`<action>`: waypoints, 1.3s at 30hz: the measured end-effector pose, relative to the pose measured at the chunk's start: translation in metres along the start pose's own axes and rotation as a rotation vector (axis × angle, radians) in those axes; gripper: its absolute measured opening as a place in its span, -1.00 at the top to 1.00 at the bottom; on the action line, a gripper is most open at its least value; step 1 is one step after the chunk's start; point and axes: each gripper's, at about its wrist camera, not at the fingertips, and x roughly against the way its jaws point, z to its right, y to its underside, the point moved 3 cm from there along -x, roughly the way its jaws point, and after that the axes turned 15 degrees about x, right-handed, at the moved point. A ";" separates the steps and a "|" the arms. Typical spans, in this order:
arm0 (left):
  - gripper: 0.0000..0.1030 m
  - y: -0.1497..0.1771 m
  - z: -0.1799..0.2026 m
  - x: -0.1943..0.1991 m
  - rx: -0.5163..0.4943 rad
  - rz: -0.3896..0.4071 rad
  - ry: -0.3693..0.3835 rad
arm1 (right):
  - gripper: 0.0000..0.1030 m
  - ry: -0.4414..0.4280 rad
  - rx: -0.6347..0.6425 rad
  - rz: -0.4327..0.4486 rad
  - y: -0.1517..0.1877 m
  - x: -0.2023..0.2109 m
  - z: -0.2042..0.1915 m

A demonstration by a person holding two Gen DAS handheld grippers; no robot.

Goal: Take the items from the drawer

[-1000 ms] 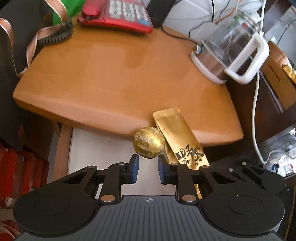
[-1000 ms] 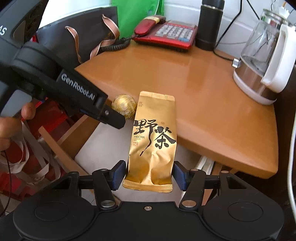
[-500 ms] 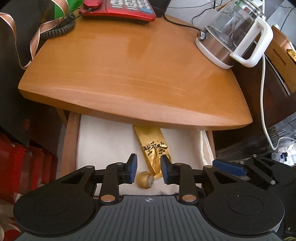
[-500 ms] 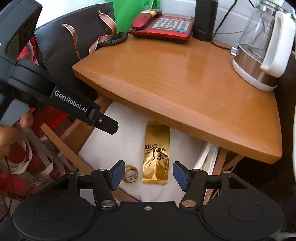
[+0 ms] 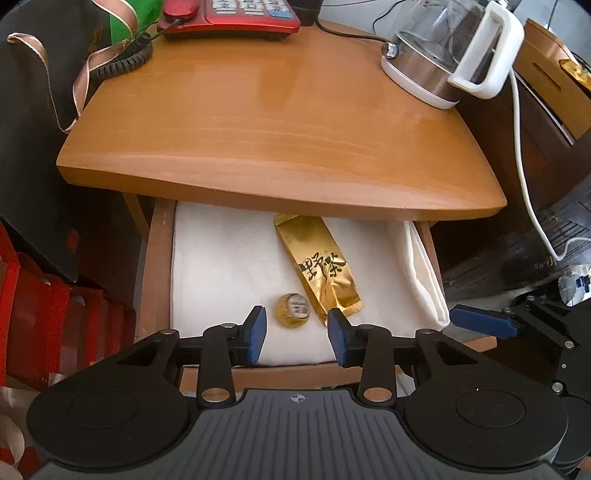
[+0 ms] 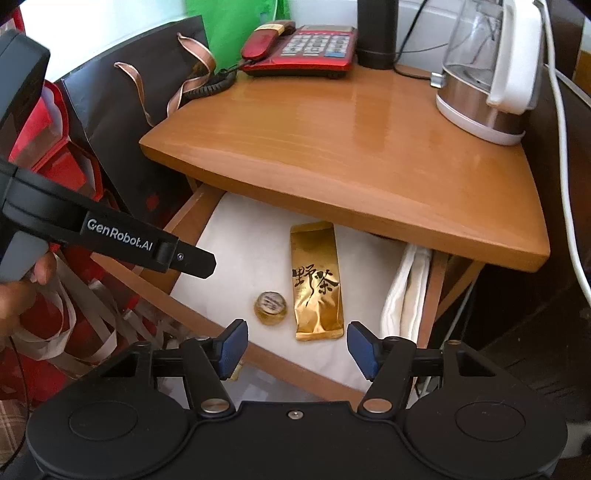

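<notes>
Nearest the lens, your left hand-held gripper [image 5: 295, 334] sits open, nothing between its blue pads, poised above the front edge of the drawer [image 5: 157, 266]. Your right hand-held gripper [image 6: 297, 345] is open too, wider, also empty, over the drawer's front rail. In the left wrist view, one blue pad of the right unit pokes in at the right edge.

Just past the fingertips, both items lie in the drawer on the white cloth liner [image 5: 221, 258]. The gold foil ball [image 5: 293, 310] rests near the drawer front, label side up. The gold tea packet [image 5: 317, 266] lies flat just beside it on the right, its far end tucked under the table [image 5: 277, 122] edge. Can't tell whether ball and packet touch.

Drawer is pulled out, partly under the tabletop.

Further back on the table: glass kettle [image 6: 487, 70] at the right, red phone [image 6: 303, 50] at the far edge, dark flask [image 6: 376, 33] next to it. A black gift bag [image 6: 122, 110] stands left of the table.
</notes>
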 end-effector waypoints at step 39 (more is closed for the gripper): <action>-0.01 0.062 0.002 0.028 -0.066 0.056 -0.083 | -0.24 0.058 -0.135 -0.001 0.035 0.028 -0.036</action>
